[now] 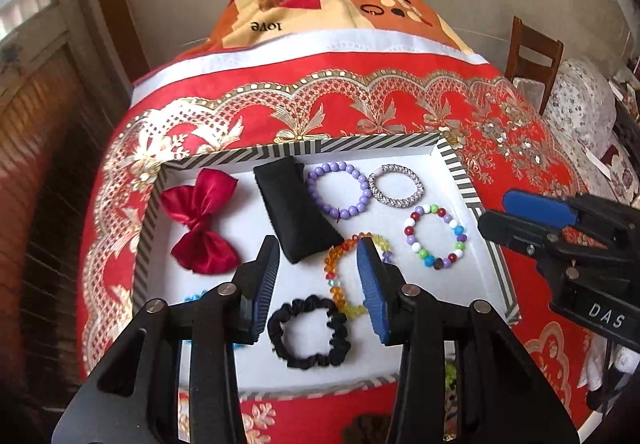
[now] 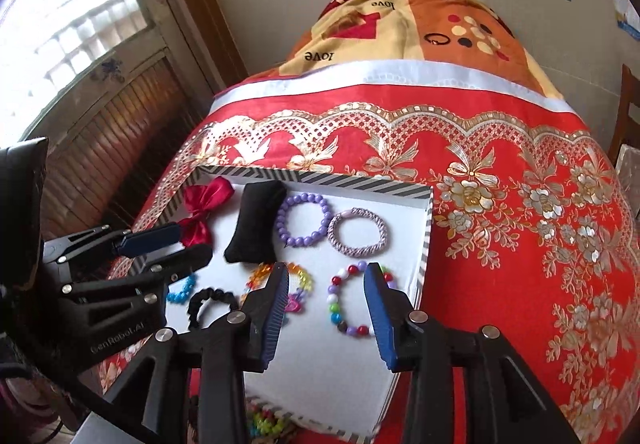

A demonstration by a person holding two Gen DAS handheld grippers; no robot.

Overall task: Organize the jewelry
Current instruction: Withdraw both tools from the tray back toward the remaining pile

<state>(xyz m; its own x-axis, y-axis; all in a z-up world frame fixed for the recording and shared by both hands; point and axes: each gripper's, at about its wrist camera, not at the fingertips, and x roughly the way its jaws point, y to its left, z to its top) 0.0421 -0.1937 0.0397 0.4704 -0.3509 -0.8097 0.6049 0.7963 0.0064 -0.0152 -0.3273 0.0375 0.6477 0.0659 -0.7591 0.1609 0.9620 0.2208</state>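
Note:
A striped-rim white tray holds a red bow, a black pouch, a purple bead bracelet, a silver braided band, a multicolour bead bracelet, an amber bead bracelet and a black scrunchie. My left gripper is open and empty above the scrunchie and amber bracelet. My right gripper is open and empty over the multicolour bracelet.
The tray lies on a red and gold patterned cloth. A blue bead piece lies at the tray's left edge. A folded blanket lies beyond. A wooden chair stands at the right. More beads lie below the tray.

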